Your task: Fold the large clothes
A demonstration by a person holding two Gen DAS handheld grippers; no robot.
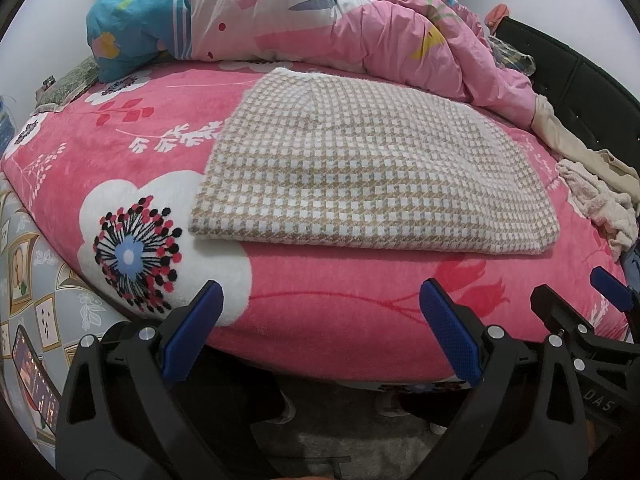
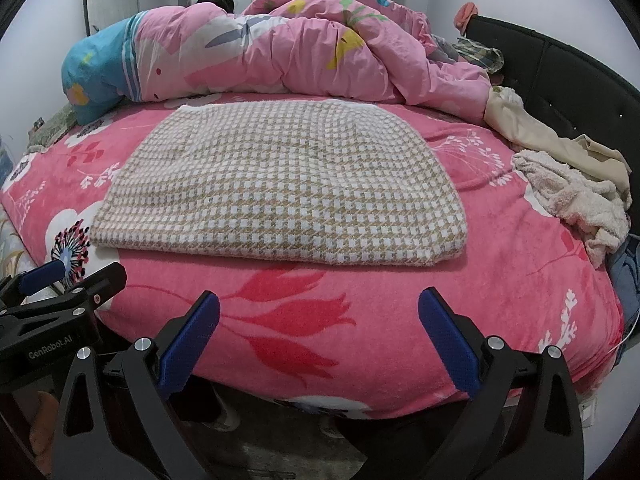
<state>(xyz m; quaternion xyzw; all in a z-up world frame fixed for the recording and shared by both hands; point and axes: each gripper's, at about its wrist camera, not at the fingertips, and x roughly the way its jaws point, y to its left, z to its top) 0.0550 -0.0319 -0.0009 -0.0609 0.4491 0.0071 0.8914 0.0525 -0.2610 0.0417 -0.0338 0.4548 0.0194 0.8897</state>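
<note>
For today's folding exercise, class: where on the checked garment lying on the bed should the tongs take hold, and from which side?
Grip the checked garment at its two near corners, coming in low from the bed's foot. That near edge lies straight, thick and slightly raised off the pink blanket, and both open tongs, left and right, already face it.

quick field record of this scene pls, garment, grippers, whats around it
garment: beige-and-white houndstooth woven garment, folded flat into a rectangle
surface: pink floral fleece blanket on the bed
left gripper: open, empty, short of the garment
right gripper: open, empty, short of the garment
behind: bunched pink patterned duvet
right side: cream fluffy cloth pile
</note>
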